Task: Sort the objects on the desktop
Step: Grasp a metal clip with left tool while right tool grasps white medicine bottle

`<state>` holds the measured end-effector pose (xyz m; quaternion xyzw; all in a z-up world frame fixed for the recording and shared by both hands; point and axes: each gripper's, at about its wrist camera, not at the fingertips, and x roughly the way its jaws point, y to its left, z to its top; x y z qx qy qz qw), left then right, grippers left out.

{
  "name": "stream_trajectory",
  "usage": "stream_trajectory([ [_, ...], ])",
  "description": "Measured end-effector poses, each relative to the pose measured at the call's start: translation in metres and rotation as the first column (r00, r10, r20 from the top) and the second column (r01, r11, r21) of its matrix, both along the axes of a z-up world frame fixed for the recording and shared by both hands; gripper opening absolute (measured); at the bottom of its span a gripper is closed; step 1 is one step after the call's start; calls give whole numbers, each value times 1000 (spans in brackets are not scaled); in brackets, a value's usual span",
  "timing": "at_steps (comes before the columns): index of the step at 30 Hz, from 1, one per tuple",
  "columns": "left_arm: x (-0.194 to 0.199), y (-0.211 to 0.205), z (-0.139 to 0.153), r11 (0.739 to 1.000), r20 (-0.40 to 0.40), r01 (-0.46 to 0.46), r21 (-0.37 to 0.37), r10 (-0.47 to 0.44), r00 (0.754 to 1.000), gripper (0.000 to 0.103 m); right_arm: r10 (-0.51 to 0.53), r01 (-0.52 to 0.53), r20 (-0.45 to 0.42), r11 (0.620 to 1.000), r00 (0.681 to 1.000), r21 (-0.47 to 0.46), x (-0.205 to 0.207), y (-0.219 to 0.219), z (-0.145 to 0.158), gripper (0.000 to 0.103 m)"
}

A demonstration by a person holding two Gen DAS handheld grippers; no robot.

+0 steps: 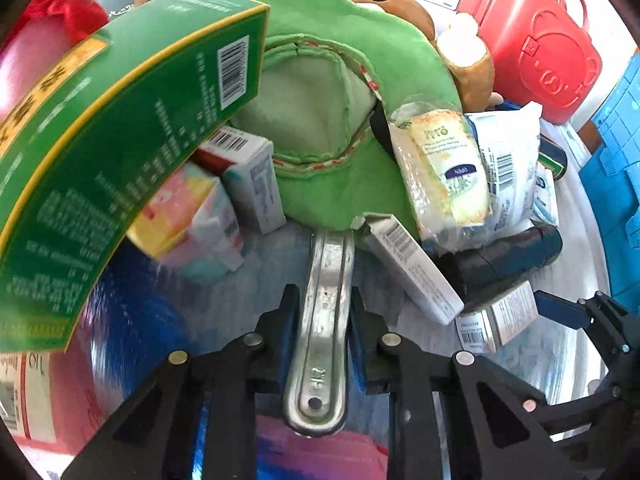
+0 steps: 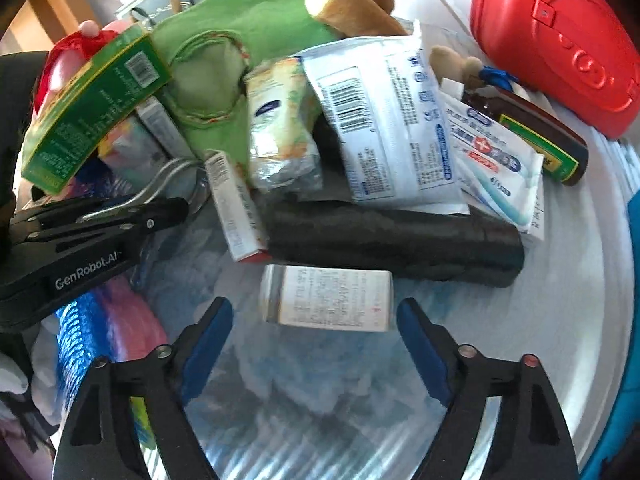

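The left gripper has its fingers pinched on the flat silver metal handle of a utensil. The handle runs from between the blue pads up the picture to the edge of the green plush cushion, where its far end is hidden. In the right wrist view, the same gripper enters from the left edge, clamped on the metal.

The right gripper has its fingers spread wide, with nothing between the pads. It points down at the pale, reflective surface. The small white rectangular carton with fine print lies flat just beyond the fingertips, apart from both pads.

Behind the carton lies a black cylindrical roll on its side. A narrow white box with a barcode leans just left of the roll. A white plastic pouch with blue print and a clear-wrapped yellow-green packet rest on top of the pile. A long green cardboard box with yellow edging lies tilted at the left, above a pastel pink-and-yellow box. A red plastic case with a handle stands at the far right, and a brown plush toy lies beside it.
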<state>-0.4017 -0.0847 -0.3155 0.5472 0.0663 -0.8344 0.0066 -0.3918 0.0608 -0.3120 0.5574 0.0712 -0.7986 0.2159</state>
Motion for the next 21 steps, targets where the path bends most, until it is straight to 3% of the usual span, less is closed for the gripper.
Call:
stream_trajectory([
  [3, 4, 0, 1, 1000, 3, 0, 5, 0, 1000, 23, 2, -2, -4, 1000, 1000, 20, -1, -3, -2, 86],
  [6, 5, 0, 3, 1000, 6, -2, -1, 2, 1000, 23, 7, -7, 0, 999, 1000, 40, -2, -5, -5, 73],
  [10, 3, 2, 3, 1000, 14, 9, -6, -9, 1000, 23, -4, 3, 4, 999, 1000, 51, -6, -4, -8, 72],
  [12, 0, 2, 0, 1000, 26, 9, -4, -9, 1000, 23, -9, 9, 7, 998, 1000, 55, -8, -4, -8, 64],
  [16, 1, 2, -2, 1000, 33, -3, -1, 3, 999, 23, -11, 10, 4, 998, 1000, 66, -9, -2, -5, 63],
  [21, 15, 3, 25, 1000, -29, -8, 22, 8, 1000, 23, -26, 27, -9, 999, 1000, 36, -5, 4, 12, 63],
])
